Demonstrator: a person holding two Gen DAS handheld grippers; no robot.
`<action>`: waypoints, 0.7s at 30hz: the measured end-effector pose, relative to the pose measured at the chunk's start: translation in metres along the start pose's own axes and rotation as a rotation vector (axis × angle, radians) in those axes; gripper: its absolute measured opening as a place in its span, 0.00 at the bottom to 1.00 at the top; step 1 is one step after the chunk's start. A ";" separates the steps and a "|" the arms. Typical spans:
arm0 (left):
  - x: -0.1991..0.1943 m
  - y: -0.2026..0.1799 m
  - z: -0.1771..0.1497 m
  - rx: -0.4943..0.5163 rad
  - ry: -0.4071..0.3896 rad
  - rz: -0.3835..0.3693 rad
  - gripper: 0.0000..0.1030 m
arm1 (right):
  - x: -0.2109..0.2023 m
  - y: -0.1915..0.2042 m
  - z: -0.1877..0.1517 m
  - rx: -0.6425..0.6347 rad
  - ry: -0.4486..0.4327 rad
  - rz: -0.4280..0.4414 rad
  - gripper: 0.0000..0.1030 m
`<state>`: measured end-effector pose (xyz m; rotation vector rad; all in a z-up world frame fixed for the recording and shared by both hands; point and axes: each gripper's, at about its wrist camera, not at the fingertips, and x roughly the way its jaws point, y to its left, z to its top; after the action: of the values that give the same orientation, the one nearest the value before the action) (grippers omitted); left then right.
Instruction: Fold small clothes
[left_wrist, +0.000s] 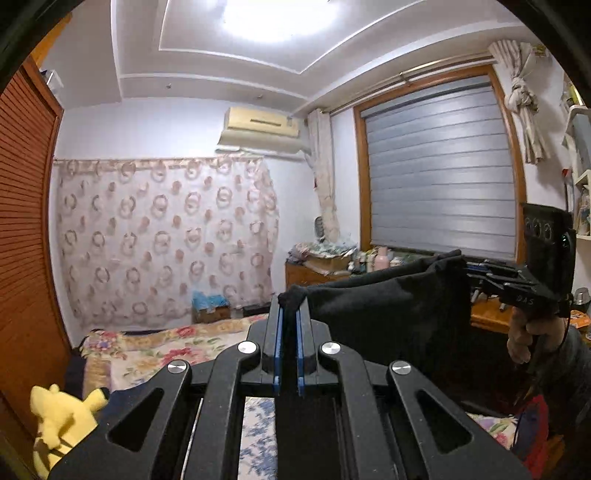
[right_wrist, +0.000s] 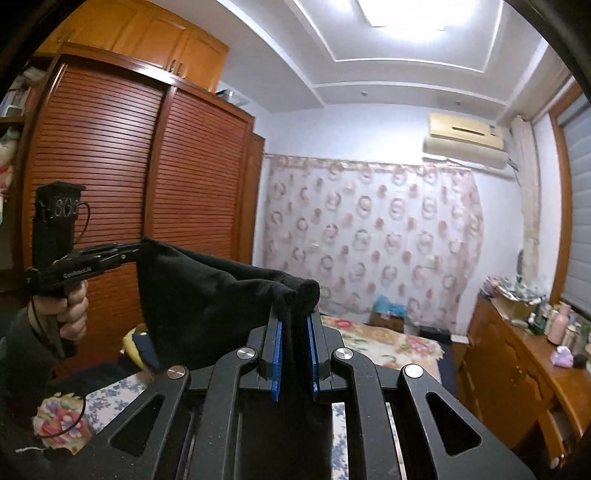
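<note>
The left gripper (left_wrist: 289, 314) has its blue fingers pinched on one corner of a black garment (left_wrist: 391, 306); the right gripper (right_wrist: 295, 317) clamps the other, stretching it in mid-air above the floral bed (left_wrist: 155, 343).

1 black garment (left_wrist: 388, 299) stretched between the jaws of 2 grippers, left gripper (left_wrist: 289, 314) and right gripper (right_wrist: 295, 317); 1 yellow plush toy (left_wrist: 59, 421) lower left of the left jaws.
</note>
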<state>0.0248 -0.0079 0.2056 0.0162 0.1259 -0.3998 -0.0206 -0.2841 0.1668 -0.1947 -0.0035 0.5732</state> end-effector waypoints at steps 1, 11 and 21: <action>0.007 0.006 -0.004 -0.006 0.021 0.010 0.06 | 0.005 -0.008 -0.006 -0.003 0.012 0.001 0.11; 0.189 0.068 -0.150 -0.025 0.480 0.138 0.10 | 0.177 -0.106 -0.131 0.034 0.469 -0.048 0.18; 0.178 0.063 -0.208 -0.052 0.576 0.093 0.52 | 0.213 -0.146 -0.213 0.176 0.677 -0.085 0.43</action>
<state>0.1872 -0.0105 -0.0236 0.0858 0.7009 -0.2891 0.2494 -0.3279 -0.0260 -0.2079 0.6896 0.3986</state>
